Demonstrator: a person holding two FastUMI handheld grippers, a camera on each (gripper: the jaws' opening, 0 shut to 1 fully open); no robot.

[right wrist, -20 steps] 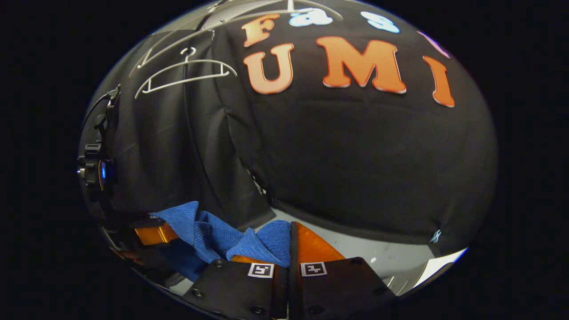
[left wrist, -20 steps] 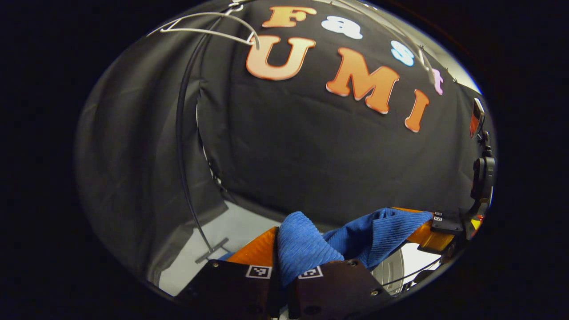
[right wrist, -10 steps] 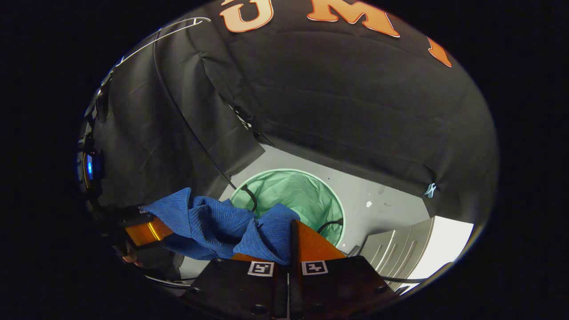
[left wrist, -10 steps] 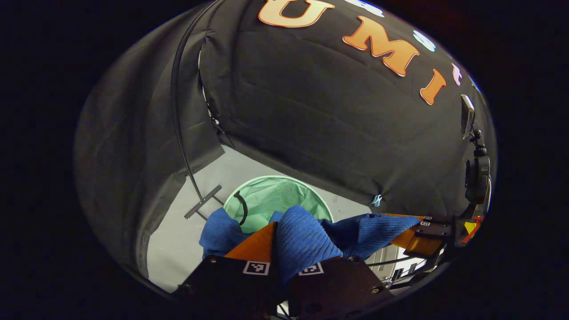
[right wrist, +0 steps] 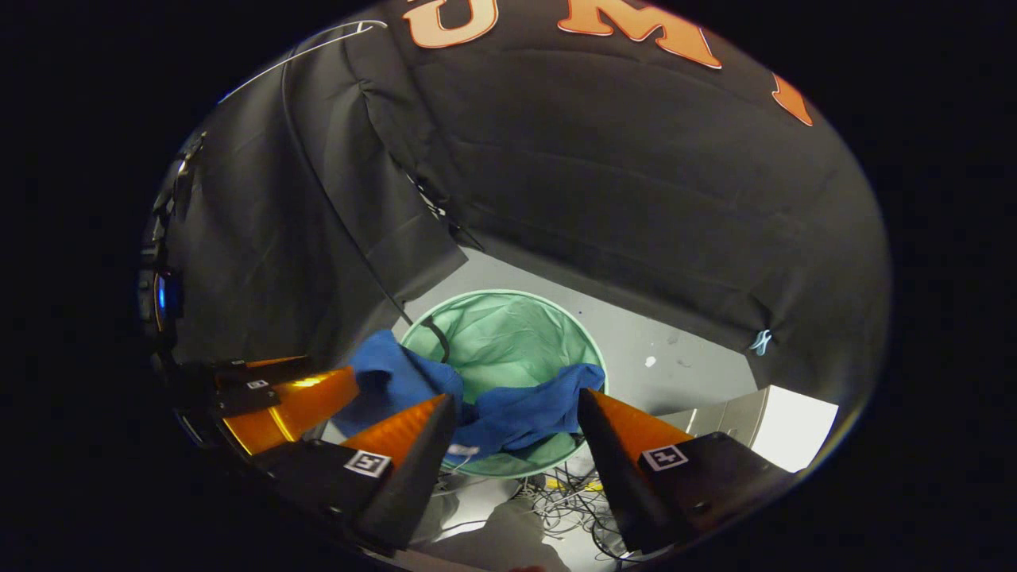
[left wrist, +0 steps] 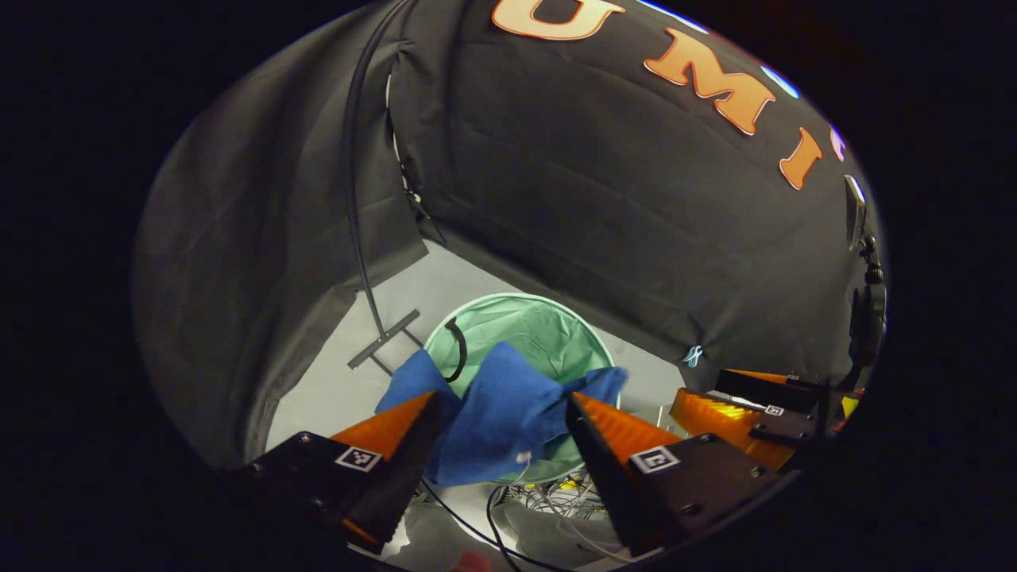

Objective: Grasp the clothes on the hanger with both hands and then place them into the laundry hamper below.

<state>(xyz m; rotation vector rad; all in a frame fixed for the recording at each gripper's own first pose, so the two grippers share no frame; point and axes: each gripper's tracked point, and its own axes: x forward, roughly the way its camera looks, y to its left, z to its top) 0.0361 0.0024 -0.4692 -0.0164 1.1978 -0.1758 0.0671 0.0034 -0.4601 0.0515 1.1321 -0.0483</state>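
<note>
The blue knitted garment (left wrist: 500,417) hangs in the air over the near rim of the round green laundry hamper (left wrist: 548,330), free of both grippers. My left gripper (left wrist: 504,409) stands open above it, orange fingers wide apart. My right gripper (right wrist: 516,409) is open too, with the garment (right wrist: 516,409) below between its fingers and the hamper (right wrist: 508,334) beneath. The right gripper's orange fingers (left wrist: 715,413) show at the right of the left gripper view. The left gripper's fingers (right wrist: 294,405) show at the left of the right gripper view.
A black stand pole (left wrist: 353,206) rises from a grey foot (left wrist: 384,339) on the pale floor left of the hamper. A white hanger (right wrist: 302,52) hangs at the top left. Loose cables (right wrist: 564,492) lie on the floor near the hamper. Black cloth walls surround the booth.
Both grippers went from shut on the blue garment to wide open. The garment has dropped from their fingers toward the hamper. Both views tilted down from the wall over the last second.
</note>
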